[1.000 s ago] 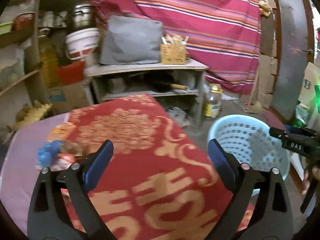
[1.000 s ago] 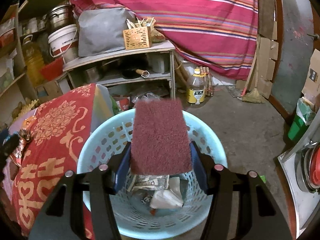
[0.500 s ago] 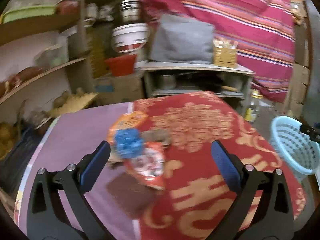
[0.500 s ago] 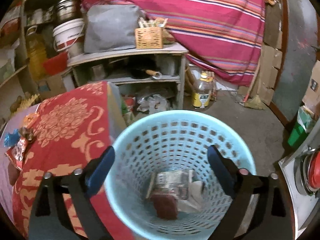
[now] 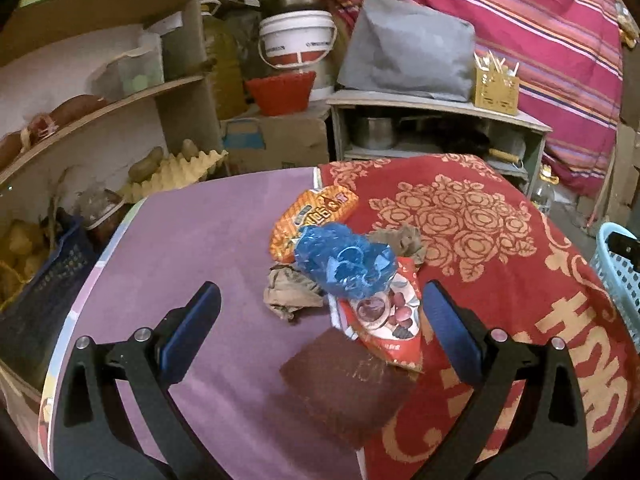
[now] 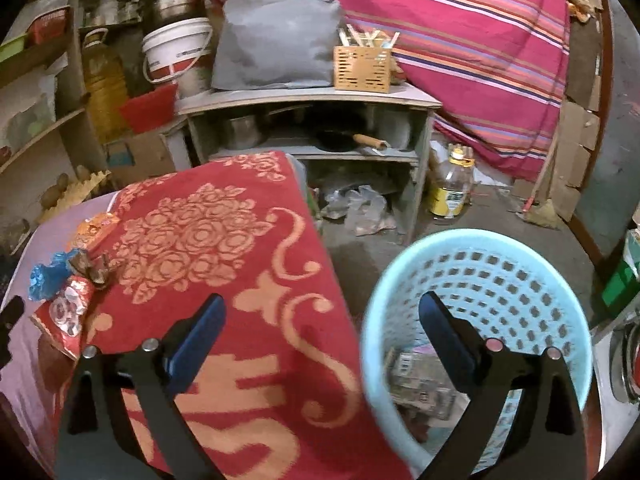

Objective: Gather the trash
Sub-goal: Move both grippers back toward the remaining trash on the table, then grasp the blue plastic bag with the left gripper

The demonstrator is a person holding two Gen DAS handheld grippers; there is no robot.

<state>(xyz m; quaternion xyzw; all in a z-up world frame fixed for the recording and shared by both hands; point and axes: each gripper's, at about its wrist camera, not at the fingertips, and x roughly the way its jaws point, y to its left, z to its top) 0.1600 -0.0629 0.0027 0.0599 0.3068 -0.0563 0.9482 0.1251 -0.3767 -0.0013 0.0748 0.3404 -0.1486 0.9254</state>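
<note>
While both spread wide and empty, left claw (image 5: 320,312) above trash pile (image 5: 344,268) on worktop (image 5: 200,248), right claw (image 6: 320,316) beside blue basket (image 6: 520,256).

left wrist — close above trash pile (image 5: 344,276) | right wrist — over basket (image 6: 476,292) | shared: red cloth (image 5: 500,248)

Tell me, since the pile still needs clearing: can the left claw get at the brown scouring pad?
Probably yes. The left claw is open, and the brown scouring pad lies flat between its fingers; only the red snack wrapper overlaps one corner.
</note>
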